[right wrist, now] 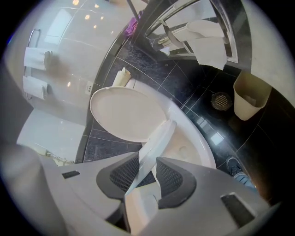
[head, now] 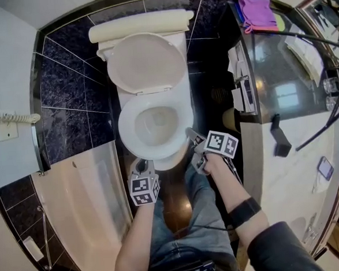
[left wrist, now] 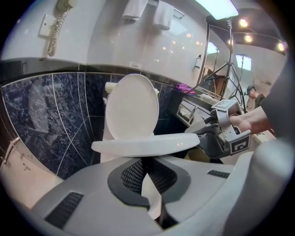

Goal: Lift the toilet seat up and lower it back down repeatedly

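Observation:
The white toilet seat [head: 125,128] is raised off the bowl [right wrist: 193,138], and both grippers hold it at its front rim. The lid [head: 146,63] stands upright against the tank [head: 140,27]. My left gripper [head: 141,163] is shut on the seat's front left; in the left gripper view the seat [left wrist: 147,146] runs level and edge-on above my jaws, with its rim pinched in the left gripper [left wrist: 148,177]. My right gripper [head: 190,135] grips the front right. In the right gripper view the seat [right wrist: 159,138] slants between the mesh pads of the right gripper [right wrist: 146,177].
A bathtub [head: 87,195] lies to the left and a glossy counter [head: 280,66] to the right. A beige bin [right wrist: 251,94] and a floor drain [right wrist: 221,99] sit on the dark tiles. A wall phone [head: 6,123] hangs at left. My legs stand before the bowl.

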A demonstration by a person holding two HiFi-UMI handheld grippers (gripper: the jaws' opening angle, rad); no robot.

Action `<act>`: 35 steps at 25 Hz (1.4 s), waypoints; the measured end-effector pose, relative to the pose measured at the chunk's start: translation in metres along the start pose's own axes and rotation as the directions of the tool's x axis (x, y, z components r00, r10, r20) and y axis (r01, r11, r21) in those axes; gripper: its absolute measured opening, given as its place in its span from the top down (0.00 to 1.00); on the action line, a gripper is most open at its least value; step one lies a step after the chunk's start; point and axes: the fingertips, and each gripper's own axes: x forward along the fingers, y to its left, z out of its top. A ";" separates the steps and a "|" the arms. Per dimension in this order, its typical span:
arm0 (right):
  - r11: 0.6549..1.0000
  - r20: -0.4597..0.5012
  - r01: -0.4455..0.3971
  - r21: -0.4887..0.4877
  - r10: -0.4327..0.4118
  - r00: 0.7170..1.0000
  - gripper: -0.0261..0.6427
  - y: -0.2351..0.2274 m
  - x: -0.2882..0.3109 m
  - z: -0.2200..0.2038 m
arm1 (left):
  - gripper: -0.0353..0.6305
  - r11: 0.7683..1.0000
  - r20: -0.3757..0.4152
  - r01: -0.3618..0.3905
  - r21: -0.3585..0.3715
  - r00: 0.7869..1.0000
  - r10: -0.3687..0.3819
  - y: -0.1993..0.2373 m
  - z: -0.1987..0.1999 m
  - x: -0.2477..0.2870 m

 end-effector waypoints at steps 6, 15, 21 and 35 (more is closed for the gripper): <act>0.991 0.017 -0.061 -0.116 0.063 0.998 0.82 0.051 -0.017 0.031 | 0.95 1.000 0.040 -0.019 -0.010 0.999 0.019 0.005 0.047 0.006; 0.907 0.055 -0.011 -0.420 0.037 0.998 0.94 0.090 -0.045 0.067 | 0.95 0.999 0.099 -0.033 0.032 0.995 0.029 0.010 0.113 0.020; 0.828 0.094 0.005 -0.561 0.058 0.994 0.94 0.114 -0.057 0.092 | 0.95 0.998 0.171 -0.038 0.048 0.985 0.030 0.020 0.164 0.039; 0.726 0.131 0.036 -0.687 0.075 0.989 0.94 0.125 -0.059 0.137 | 0.95 0.985 0.271 -0.084 0.152 0.962 0.040 0.049 0.270 0.106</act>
